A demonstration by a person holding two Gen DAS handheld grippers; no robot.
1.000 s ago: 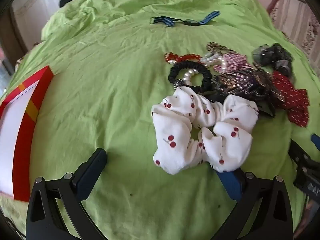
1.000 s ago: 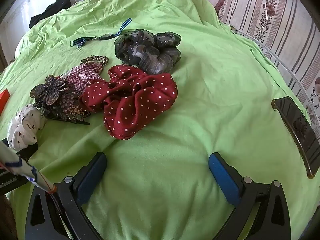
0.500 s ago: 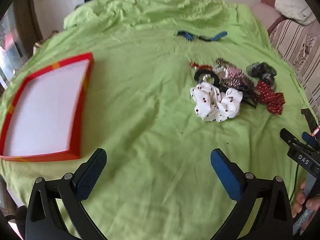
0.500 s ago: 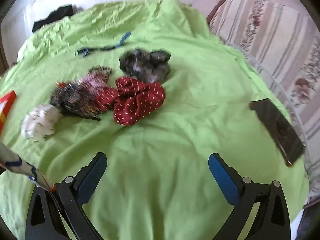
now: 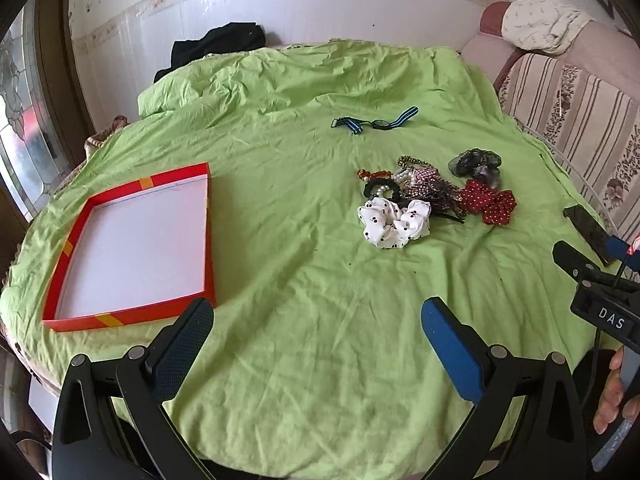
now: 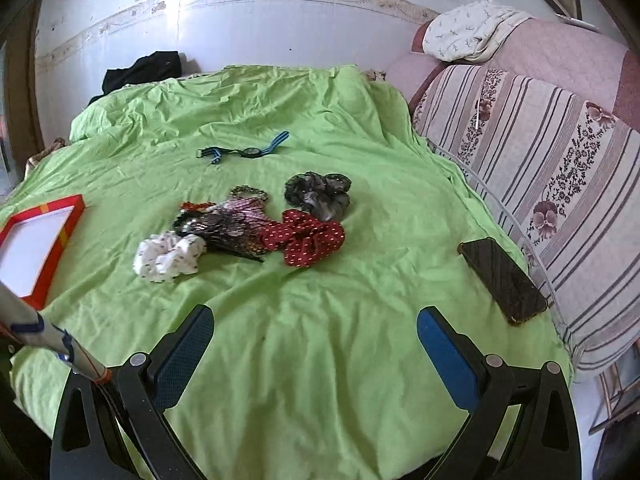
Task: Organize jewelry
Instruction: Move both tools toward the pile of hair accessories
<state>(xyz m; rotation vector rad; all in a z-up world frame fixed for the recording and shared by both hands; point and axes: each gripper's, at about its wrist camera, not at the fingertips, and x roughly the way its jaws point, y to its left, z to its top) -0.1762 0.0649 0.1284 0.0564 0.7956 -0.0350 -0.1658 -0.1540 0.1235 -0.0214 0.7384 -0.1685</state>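
Note:
A pile of hair accessories lies on the green sheet: a white cherry-print scrunchie (image 5: 394, 222) (image 6: 168, 256), a red dotted scrunchie (image 5: 488, 202) (image 6: 308, 236), a grey scrunchie (image 5: 476, 164) (image 6: 320, 194), and beaded pieces with a dark clip (image 5: 416, 186) (image 6: 228, 222). A blue-strapped watch (image 5: 374, 122) (image 6: 244, 152) lies farther back. A red box lid with a white inside (image 5: 136, 244) (image 6: 34, 244) lies at the left. My left gripper (image 5: 316, 340) is open and empty, well short of the pile. My right gripper (image 6: 314, 340) is open and empty; it also shows at the left wrist view's right edge (image 5: 600, 284).
A dark phone (image 6: 502, 280) (image 5: 590, 230) lies on the sheet near the right edge. A striped floral sofa cushion (image 6: 552, 184) borders the right side. Black clothing (image 5: 218, 46) lies at the far edge by the wall.
Both grippers have pulled back and up from the pile, so the accessories look smaller and farther off. The red box lid has come fully into the left wrist view. Both stay open.

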